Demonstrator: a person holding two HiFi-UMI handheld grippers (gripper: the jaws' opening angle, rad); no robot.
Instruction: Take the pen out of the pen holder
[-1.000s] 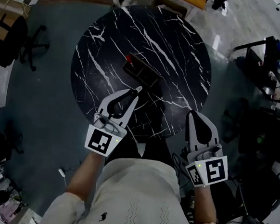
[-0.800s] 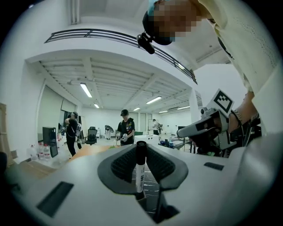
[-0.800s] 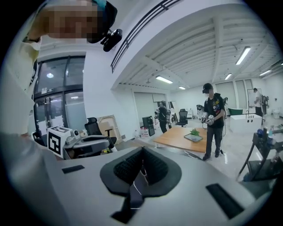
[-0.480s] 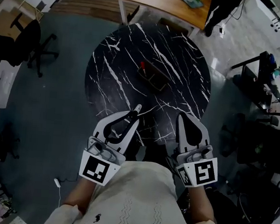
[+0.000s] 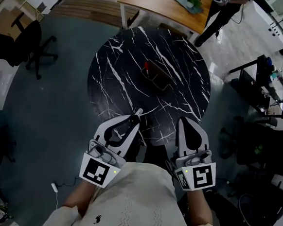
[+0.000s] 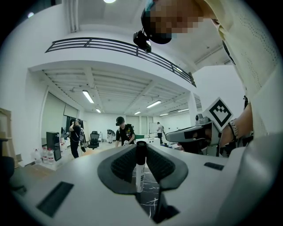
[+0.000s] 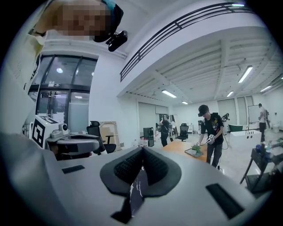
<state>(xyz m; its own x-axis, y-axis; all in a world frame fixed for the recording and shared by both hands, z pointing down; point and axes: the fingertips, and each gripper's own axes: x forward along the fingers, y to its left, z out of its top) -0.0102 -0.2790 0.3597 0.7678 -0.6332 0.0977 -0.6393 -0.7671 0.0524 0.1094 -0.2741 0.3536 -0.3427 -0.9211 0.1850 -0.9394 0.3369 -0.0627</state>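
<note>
A dark rectangular pen holder [image 5: 156,76] with a red item [image 5: 146,65] at its far end stands near the middle of the round black marble table [image 5: 120,79]. My left gripper [image 5: 138,112] hovers over the table's near edge, shut on a white pen with a black cap [image 6: 140,170] that stands upright between the jaws of the left gripper [image 6: 140,148]. My right gripper [image 5: 183,120] is beside it at the near edge. In its own view the right gripper [image 7: 142,152] has its jaws together with nothing between them.
A black office chair [image 5: 32,43] stands to the table's left. A wooden table [image 5: 164,4] lies beyond the marble table, with a person [image 5: 220,11] beside it. Desks with equipment [image 5: 272,91] line the right side. Several people [image 6: 124,132] stand in the hall behind.
Both grippers have drawn back toward my body, from over the table to its near edge. The pen stays in the left gripper, and the holder now sits farther away.
</note>
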